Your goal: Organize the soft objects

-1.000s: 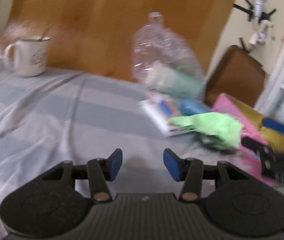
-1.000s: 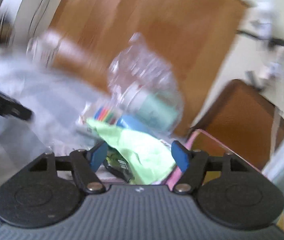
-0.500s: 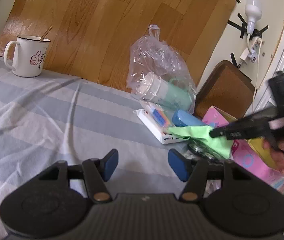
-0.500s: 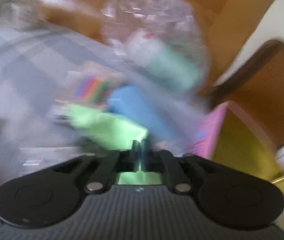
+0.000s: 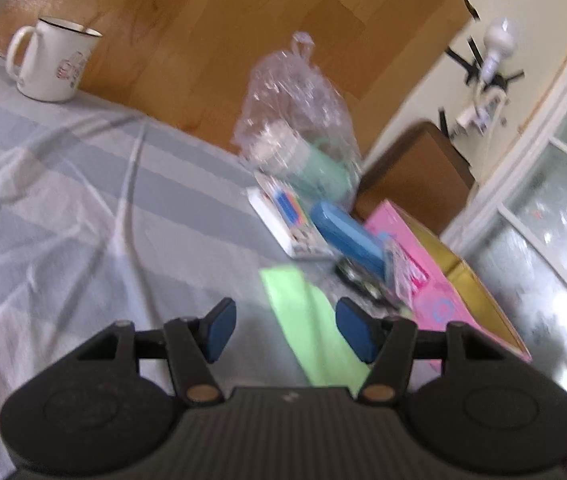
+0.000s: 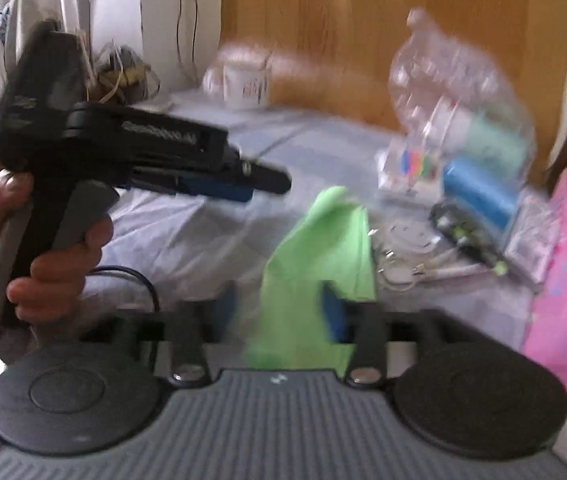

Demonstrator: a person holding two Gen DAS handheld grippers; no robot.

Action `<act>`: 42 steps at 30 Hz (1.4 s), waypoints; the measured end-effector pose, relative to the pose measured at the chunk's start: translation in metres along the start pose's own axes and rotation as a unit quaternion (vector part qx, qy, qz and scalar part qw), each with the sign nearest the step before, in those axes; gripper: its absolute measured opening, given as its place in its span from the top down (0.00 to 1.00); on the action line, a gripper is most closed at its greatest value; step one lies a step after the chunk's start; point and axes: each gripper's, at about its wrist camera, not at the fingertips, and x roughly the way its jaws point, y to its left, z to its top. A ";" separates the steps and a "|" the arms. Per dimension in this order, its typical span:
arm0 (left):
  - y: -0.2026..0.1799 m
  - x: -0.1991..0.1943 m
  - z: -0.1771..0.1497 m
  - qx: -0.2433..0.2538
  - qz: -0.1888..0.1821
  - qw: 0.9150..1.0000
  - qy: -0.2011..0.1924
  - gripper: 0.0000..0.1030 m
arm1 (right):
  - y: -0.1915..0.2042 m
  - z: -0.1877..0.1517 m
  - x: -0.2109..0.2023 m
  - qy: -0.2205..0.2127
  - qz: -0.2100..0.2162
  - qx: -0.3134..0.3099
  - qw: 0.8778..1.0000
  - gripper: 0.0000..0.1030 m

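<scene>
A light green cloth (image 5: 309,320) lies on the striped grey sheet, reaching between the open fingers of my left gripper (image 5: 289,330). In the right wrist view the same green cloth (image 6: 323,264) stands up between the fingers of my right gripper (image 6: 279,312), which are apart; the view is blurred and I cannot tell if a pad touches it. My left gripper (image 6: 259,184) shows there, held in a hand at the left, above the sheet.
A clear plastic bag (image 5: 295,128) with cups, a marker box (image 5: 287,216), a blue case (image 5: 347,236) and a pink box (image 5: 443,280) crowd the right. A white mug (image 5: 53,64) stands far left by the wooden board. Small items (image 6: 423,248) lie beside the cloth.
My right gripper was shut on the green cloth, pulled it away from the clutter toward the near middle, and now stands open. My left gripper moved over the cloth.
</scene>
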 end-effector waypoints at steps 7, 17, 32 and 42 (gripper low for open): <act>-0.032 0.024 -0.012 0.031 0.023 0.997 0.074 0.45 | -0.012 -0.008 0.008 -0.011 -0.053 0.008 0.998 0.22; -0.060 0.034 -0.023 0.051 0.020 0.995 0.088 0.80 | -0.014 -0.015 0.022 -0.047 -0.005 0.046 0.998 0.95; -0.229 0.078 0.025 0.196 -0.146 0.969 0.029 0.81 | -0.072 -0.019 -0.069 -0.243 -0.273 0.013 0.931 0.95; -0.271 0.166 -0.014 0.231 -0.109 0.963 0.088 0.79 | -0.176 -0.061 -0.071 -0.143 -0.408 0.131 0.892 0.51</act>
